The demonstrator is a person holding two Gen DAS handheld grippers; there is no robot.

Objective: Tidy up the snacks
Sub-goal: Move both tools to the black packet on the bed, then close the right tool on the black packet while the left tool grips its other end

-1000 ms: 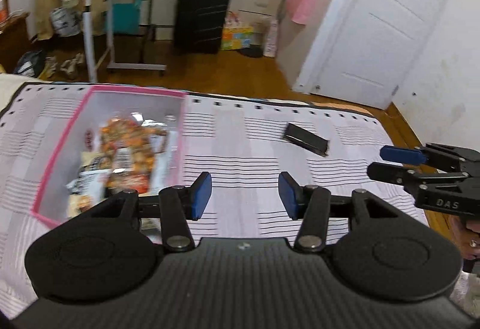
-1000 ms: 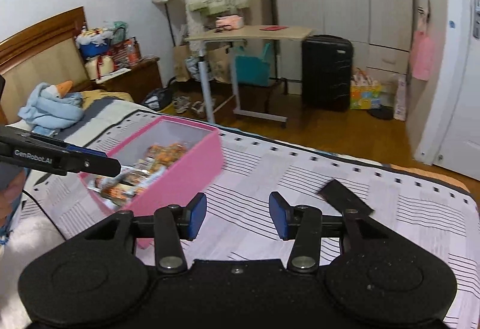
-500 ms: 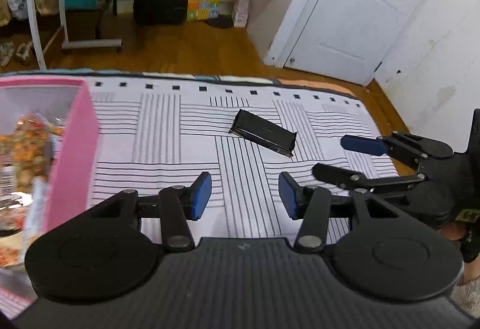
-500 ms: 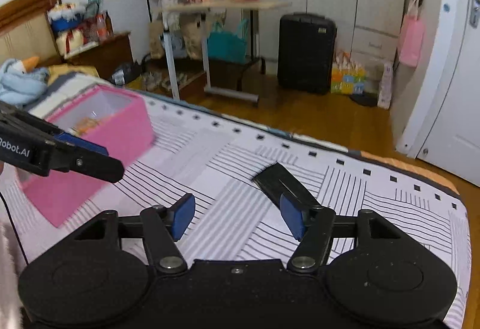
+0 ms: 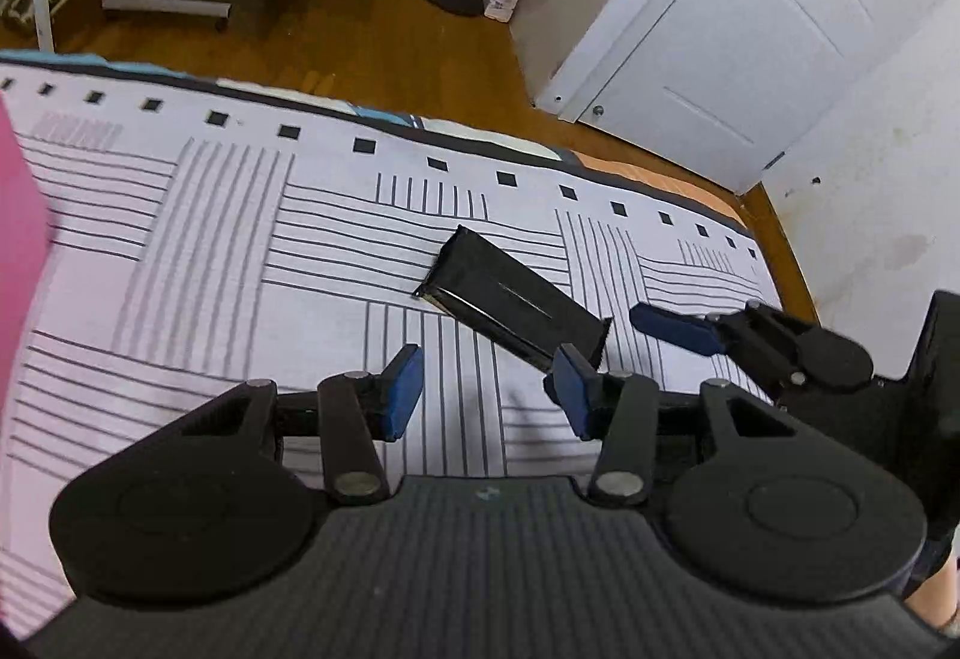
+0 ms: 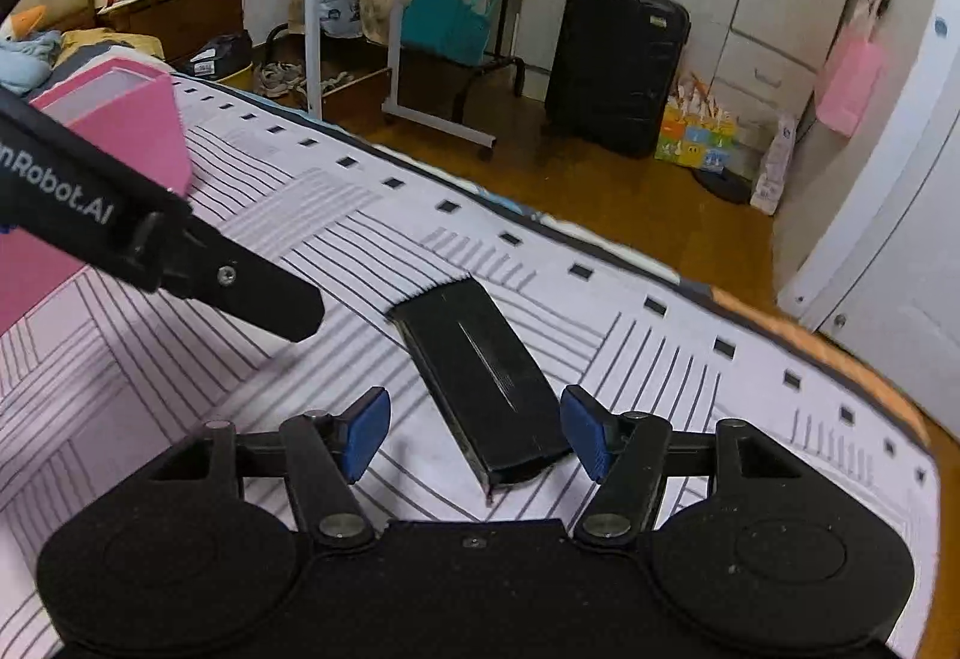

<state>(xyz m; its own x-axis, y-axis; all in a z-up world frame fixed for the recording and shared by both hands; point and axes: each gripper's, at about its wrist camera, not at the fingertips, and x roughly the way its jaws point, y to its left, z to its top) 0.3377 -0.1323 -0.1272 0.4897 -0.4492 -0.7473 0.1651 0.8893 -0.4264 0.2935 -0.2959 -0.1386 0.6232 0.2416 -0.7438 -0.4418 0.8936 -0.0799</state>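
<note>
- The black snack packet (image 6: 483, 380) lies flat on the bed (image 6: 690, 359), on a white cover with grey line patterns, near the foot-end edge above the wooden floor (image 6: 600, 191).
- The right claw (image 6: 474, 434) hangs just over the packet's near end; its jaws have just been opening and stand apart. The packet's end sits between the blue pads (image 6: 585, 434), which do not press on it.
- The left claw (image 5: 483, 389) is open and empty, its pads (image 5: 403, 389) over bare cover; the packet (image 5: 510, 299) lies just ahead, towards its right finger.
- In the left wrist view the right claw (image 5: 678, 326) shows beside the packet's right end.
- The pink box (image 6: 129, 131) stands on the bed well to the left of the packet; what it holds is hidden from here.
- A black suitcase (image 6: 615, 65) stands on the floor by the cupboards.
</note>
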